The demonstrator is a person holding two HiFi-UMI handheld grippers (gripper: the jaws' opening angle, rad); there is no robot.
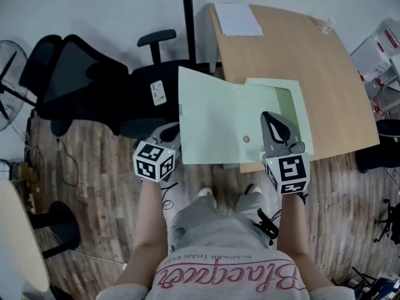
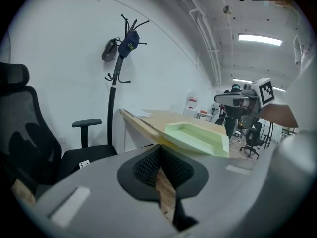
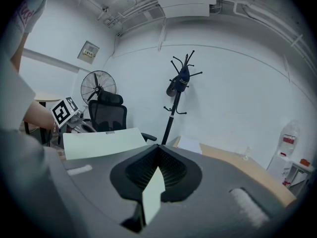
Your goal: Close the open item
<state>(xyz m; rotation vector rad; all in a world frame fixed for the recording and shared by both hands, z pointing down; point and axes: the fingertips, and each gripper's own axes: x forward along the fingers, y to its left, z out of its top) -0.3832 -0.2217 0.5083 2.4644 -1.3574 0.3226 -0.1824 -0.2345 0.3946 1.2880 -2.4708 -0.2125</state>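
At the near left corner of the tabletop (image 1: 300, 49) a pale green file box (image 1: 269, 87) is seen lying open. Its lid (image 1: 209, 117) is spread out to the left, past the tabletop's edge and above a black office chair (image 1: 94, 80). A small brown snap stud (image 1: 246, 139) is carried on the green surface near the front edge.

The right tongs (image 1: 275, 127) are set over the box's near right part. In the right gripper view they (image 3: 157, 170) are clenched on a thin pale green panel of the box. The left tongs (image 1: 167, 135) are held at the lid's near left corner. In the left gripper view they (image 2: 159, 167) are pressed together at the tips with nothing green between them, only a sliver of wooden floor being seen below.

No writing is found on the box. A white tag (image 1: 158, 92) on the chair bears print too small to be read. Pink script on the person's shirt (image 1: 225, 274) is shown upside down and cannot be read reliably. A white sheet (image 1: 237, 19) lies at the far corner
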